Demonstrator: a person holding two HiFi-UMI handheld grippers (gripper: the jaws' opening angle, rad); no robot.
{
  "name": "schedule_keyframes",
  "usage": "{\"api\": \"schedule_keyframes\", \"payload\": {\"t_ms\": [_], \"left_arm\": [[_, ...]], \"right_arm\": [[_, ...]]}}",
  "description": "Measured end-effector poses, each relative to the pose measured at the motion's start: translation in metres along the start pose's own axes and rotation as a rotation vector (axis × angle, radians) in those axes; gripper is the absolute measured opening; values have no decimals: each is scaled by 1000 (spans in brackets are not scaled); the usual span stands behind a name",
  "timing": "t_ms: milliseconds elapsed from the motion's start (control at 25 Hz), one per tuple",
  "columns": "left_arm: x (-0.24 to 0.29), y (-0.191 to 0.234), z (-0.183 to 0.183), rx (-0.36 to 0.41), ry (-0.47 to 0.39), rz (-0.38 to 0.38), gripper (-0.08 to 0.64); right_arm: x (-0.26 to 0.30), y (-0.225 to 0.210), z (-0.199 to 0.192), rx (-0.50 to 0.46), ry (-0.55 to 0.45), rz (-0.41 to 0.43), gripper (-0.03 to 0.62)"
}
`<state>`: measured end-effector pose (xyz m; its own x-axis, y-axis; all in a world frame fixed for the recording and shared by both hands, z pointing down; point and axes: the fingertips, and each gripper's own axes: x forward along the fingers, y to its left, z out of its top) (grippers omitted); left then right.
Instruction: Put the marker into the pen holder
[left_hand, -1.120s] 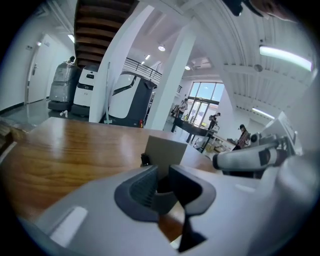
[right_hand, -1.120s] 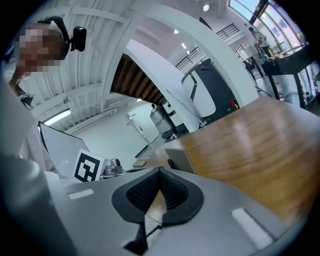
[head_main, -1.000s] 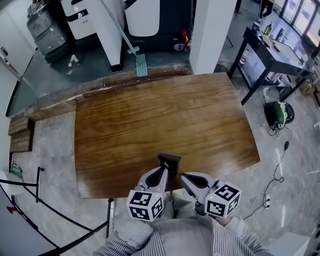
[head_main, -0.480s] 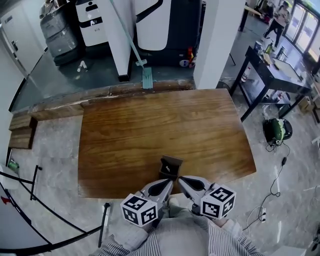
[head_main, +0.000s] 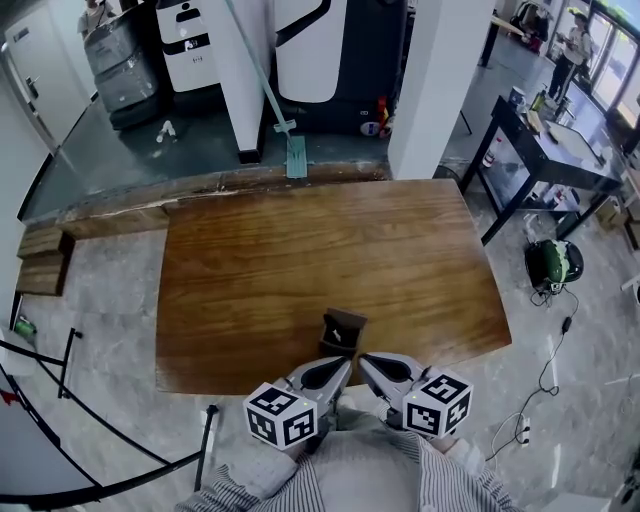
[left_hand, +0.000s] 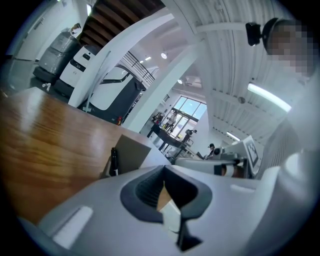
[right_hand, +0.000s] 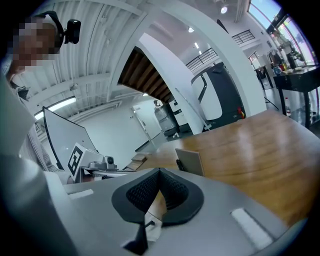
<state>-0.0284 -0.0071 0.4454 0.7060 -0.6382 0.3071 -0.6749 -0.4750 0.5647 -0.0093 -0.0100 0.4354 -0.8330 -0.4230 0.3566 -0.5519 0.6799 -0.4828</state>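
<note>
The pen holder, a small dark open box, stands on the wooden table near its front edge. In the left gripper view, a black marker stands upright at the left side of the pen holder. The right gripper view shows the marker at the near left corner of the holder. My left gripper and right gripper hover just in front of the holder, side by side and clear of it. Both are shut with nothing between the jaws.
A mop or broom leans beyond the table's far edge, near white machines and a white pillar. A dark workbench stands at the right, with cables on the floor. A black barrier rail stands at the left.
Both grippers have drawn back a little from the pen holder toward me. The head view shifted slightly; over the last half second almost nothing moved.
</note>
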Motion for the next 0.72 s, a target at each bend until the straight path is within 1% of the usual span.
{"api": "schedule_keyframes", "payload": {"t_ms": [160, 360, 560, 720], "left_arm": [[-1, 0, 1, -2, -2, -1, 8], [-3, 4, 1, 20, 4, 8, 8], [-2, 4, 0, 6, 2, 2, 8], [0, -1, -5, 9, 17, -6, 8]], "right_arm": [[1, 1, -1, -1, 6, 3, 0], [5, 2, -4, -1, 10, 9, 0], [6, 2, -8, 4, 13, 13, 0], [4, 3, -11, 8, 15, 14, 0]]}}
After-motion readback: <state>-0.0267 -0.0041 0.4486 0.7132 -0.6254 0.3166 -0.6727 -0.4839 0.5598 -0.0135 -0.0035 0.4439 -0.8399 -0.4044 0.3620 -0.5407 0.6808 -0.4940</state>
